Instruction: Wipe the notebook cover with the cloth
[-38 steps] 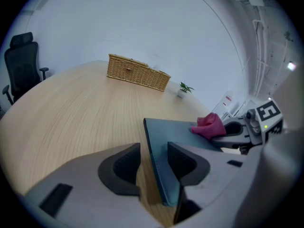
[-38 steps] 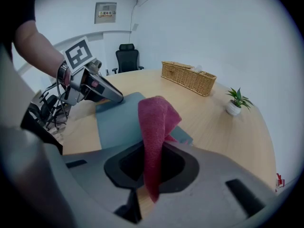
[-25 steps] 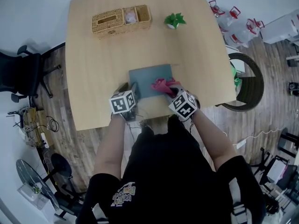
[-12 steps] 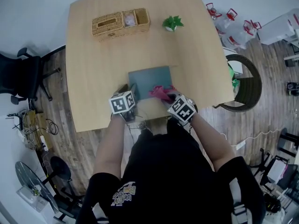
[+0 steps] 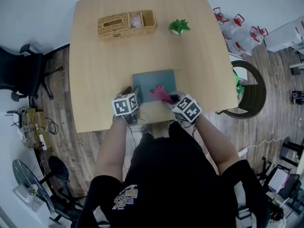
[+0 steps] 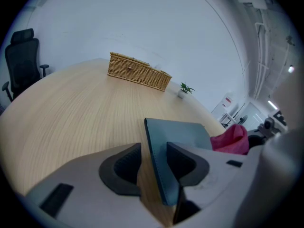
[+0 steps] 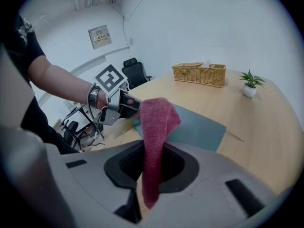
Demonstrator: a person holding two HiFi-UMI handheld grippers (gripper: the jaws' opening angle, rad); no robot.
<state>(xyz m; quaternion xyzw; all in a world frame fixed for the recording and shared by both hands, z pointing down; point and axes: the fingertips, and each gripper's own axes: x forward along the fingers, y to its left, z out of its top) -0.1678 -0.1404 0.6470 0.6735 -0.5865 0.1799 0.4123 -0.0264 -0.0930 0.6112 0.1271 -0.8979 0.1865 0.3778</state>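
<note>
Risk: notebook (image 6: 183, 132) may skid on tabletop (image 6: 80, 108), left gripper (image 6: 154, 167) jaws spread astride its edge, right gripper (image 7: 152, 163) jaws pinching cloth (image 7: 156, 122).

The right hand-held gripper (image 7: 153, 163) clamped a pink cloth (image 7: 156, 120) over the grey-blue notebook (image 7: 199, 128); the left hand-held gripper (image 7: 125, 103) met the notebook's left corner.

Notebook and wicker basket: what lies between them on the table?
Nothing: in the head view only bare table lies between the notebook and the basket.
</note>
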